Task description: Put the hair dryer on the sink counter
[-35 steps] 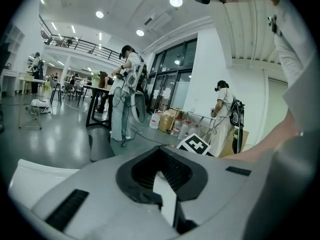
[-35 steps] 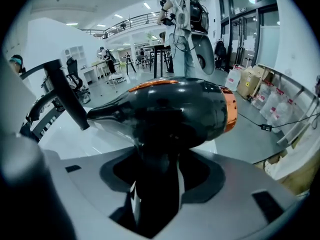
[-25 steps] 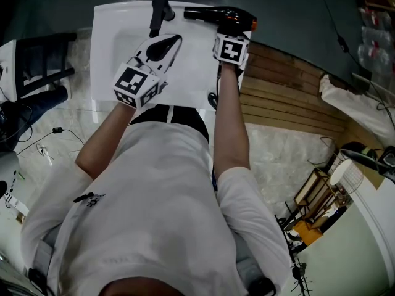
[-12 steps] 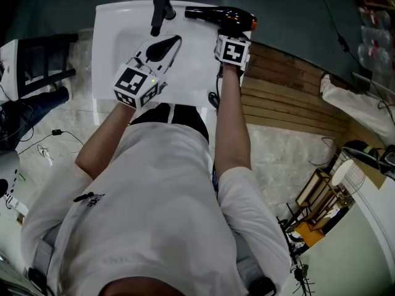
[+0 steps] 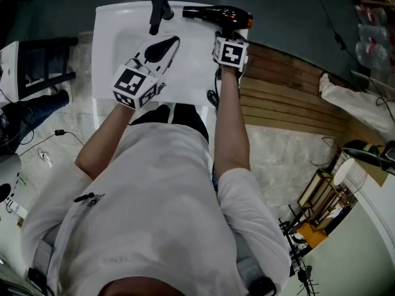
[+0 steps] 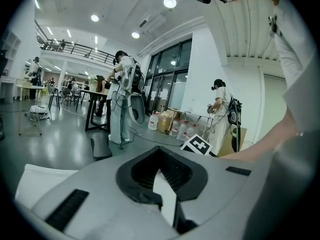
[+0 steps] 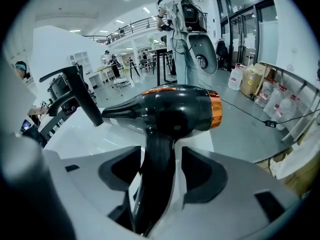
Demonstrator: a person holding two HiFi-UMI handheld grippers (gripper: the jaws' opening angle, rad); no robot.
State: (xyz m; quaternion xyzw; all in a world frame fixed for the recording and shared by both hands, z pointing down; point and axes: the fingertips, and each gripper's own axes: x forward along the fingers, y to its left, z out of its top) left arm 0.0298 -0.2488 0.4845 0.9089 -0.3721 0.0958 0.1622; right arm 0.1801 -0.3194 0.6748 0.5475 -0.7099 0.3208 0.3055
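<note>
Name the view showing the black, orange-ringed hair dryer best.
Right gripper view: the black hair dryer is close, with nozzle, orange ring and handle clear. Head view shows it small; left gripper view lacks it.

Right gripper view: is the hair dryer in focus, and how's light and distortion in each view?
Right gripper view: hair dryer sharp, fisheye curves the edges, corners black. Left gripper view: same fisheye, ceiling lights flare. Head view: dim, sink counter brightest.
</note>
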